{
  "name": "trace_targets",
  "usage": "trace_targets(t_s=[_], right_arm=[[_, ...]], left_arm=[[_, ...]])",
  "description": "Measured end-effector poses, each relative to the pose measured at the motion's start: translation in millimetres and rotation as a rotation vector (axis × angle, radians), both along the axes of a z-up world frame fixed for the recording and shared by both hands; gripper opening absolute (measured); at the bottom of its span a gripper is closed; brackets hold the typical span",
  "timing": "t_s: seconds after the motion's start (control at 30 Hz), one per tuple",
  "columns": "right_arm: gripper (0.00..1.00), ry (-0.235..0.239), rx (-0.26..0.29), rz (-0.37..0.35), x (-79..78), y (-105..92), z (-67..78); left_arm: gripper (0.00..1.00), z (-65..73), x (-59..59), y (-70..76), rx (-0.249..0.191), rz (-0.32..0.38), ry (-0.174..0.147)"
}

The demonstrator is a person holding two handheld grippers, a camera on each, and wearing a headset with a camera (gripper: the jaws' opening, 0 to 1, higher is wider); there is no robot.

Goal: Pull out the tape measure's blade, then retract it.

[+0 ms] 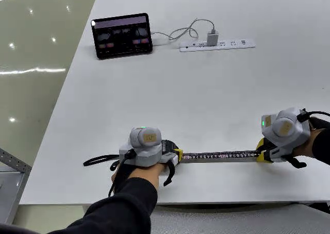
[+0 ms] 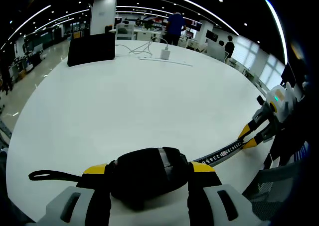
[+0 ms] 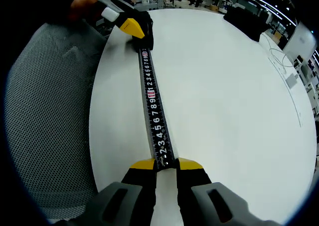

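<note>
My left gripper (image 2: pixel 149 169) is shut on the black tape measure case (image 2: pixel 148 173), which rests on the white table (image 1: pixel 206 89) near its front edge. A black wrist strap (image 1: pixel 98 161) trails to the left of the case (image 1: pixel 170 150). The dark blade (image 1: pixel 219 155) with white numbers runs flat across the table to the right. My right gripper (image 3: pixel 166 164) is shut on the blade's end (image 3: pixel 162 154), about a forearm's length from the case. In the head view the left gripper (image 1: pixel 175 155) and the right gripper (image 1: pixel 262 152) sit at the blade's two ends.
A dark tablet (image 1: pixel 121 35) stands at the back left of the table. A white power strip (image 1: pixel 216 44) with a charger and cable lies at the back. A grey mesh chair (image 3: pixel 55 111) sits below the table's front edge.
</note>
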State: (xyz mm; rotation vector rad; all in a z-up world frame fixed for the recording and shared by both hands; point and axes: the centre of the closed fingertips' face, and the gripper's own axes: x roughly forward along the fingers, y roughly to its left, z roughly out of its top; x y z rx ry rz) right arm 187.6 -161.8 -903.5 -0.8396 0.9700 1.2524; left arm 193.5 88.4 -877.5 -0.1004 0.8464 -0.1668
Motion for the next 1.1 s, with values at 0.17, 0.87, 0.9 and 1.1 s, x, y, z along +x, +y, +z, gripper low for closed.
trace_targets(t_s=[0.17, 0.87, 0.9, 1.1], right_arm=[[0.1, -0.008, -0.02, 0.01, 2.6, 3.7, -2.4], [0.1, 0.029, -0.012, -0.002, 3.5, 20.0, -4.4], [0.1, 0.029, -0.007, -0.001, 4.5, 20.5, -5.1], [0.1, 0.036, -0.021, 0.004, 6.2, 24.9, -6.7]], left_arm=[[0.58, 0.1, -0.3, -0.1, 0.001, 0.0, 0.001], [0.58, 0.1, 0.3, 0.2, 0.001, -0.002, 0.003], [0.58, 0.1, 0.3, 0.1, 0.001, -0.003, 0.004], [0.58, 0.1, 0.4, -0.2, 0.002, -0.004, 0.004]])
